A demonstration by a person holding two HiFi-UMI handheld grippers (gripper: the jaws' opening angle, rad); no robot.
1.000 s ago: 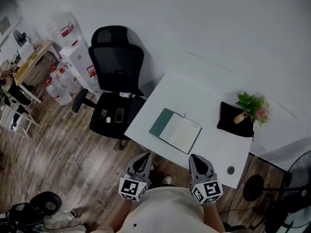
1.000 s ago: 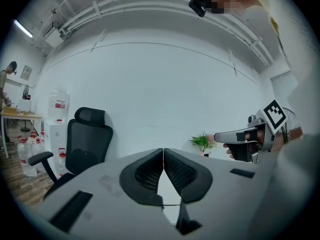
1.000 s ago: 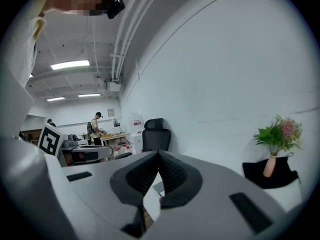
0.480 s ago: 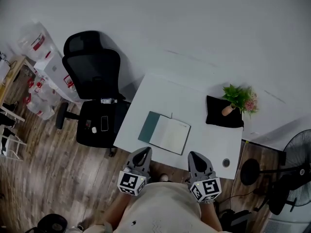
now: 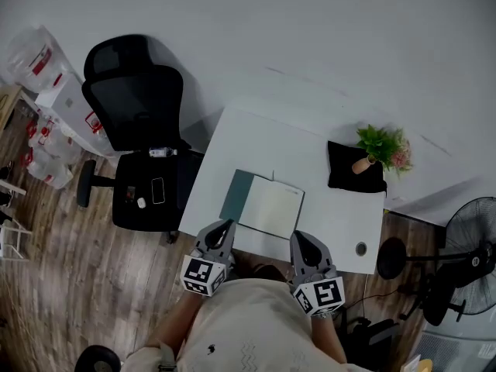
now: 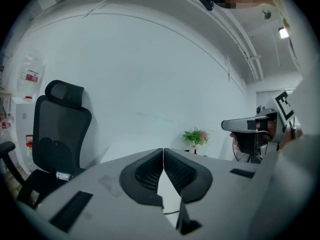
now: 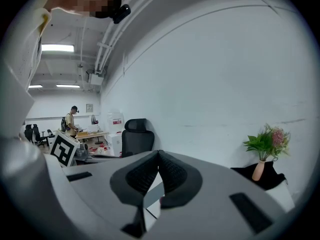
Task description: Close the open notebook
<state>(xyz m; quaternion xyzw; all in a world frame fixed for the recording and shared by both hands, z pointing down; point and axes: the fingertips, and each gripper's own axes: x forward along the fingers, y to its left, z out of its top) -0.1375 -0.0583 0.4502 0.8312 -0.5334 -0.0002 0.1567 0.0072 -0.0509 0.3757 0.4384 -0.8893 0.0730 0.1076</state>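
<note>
The open notebook (image 5: 264, 204) lies flat near the front edge of the white table (image 5: 248, 142), with its teal cover (image 5: 234, 195) to the left and a blank white page (image 5: 275, 208) to the right. My left gripper (image 5: 225, 226) hangs just short of the table's front edge, below the teal cover, jaws pressed together on nothing. My right gripper (image 5: 299, 239) is level with it, below the notebook's right corner, also shut and empty. In the left gripper view the shut jaws meet at the left gripper (image 6: 163, 151), and in the right gripper view at the right gripper (image 7: 159, 154).
A potted plant (image 5: 378, 149) stands on a black cloth (image 5: 350, 178) at the table's right rear. A round grommet (image 5: 360, 248) sits at the front right corner. A black office chair (image 5: 138, 146) is left of the table, a fan (image 5: 465, 246) to the right.
The head view has swung and drawn closer to the table; both grippers now sit nearer its front edge. The notebook stays open and both grippers stay shut.
</note>
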